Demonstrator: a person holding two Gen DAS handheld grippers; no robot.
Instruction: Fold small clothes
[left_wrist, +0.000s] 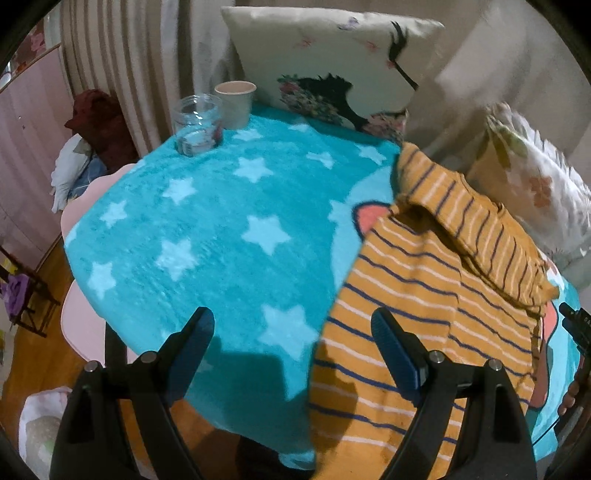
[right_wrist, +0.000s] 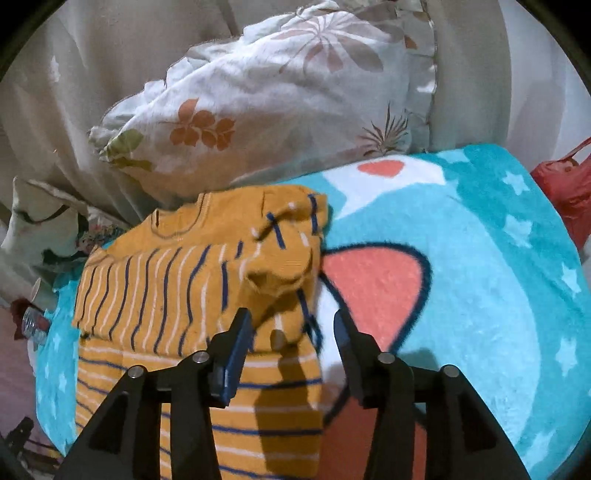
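Observation:
An orange shirt (left_wrist: 417, 280) with blue and white stripes lies on a turquoise star blanket (left_wrist: 207, 229), its lower hem hanging over the near edge. One sleeve (left_wrist: 476, 221) is folded across its upper part. My left gripper (left_wrist: 291, 321) is open and empty, hovering over the shirt's left edge. In the right wrist view the shirt (right_wrist: 177, 295) lies at left with a bunched sleeve (right_wrist: 284, 258) in front of my right gripper (right_wrist: 293, 325), which is open and just above the cloth. The right gripper's tip also shows in the left wrist view (left_wrist: 576, 325).
A glass jar (left_wrist: 197, 123) and a beige cup (left_wrist: 235, 103) stand at the blanket's far left corner. A printed cushion (left_wrist: 325, 66) and a floral pillow (right_wrist: 266, 99) lie behind. A red bag (right_wrist: 569, 192) is at right. Wooden floor (left_wrist: 33, 306) lies left.

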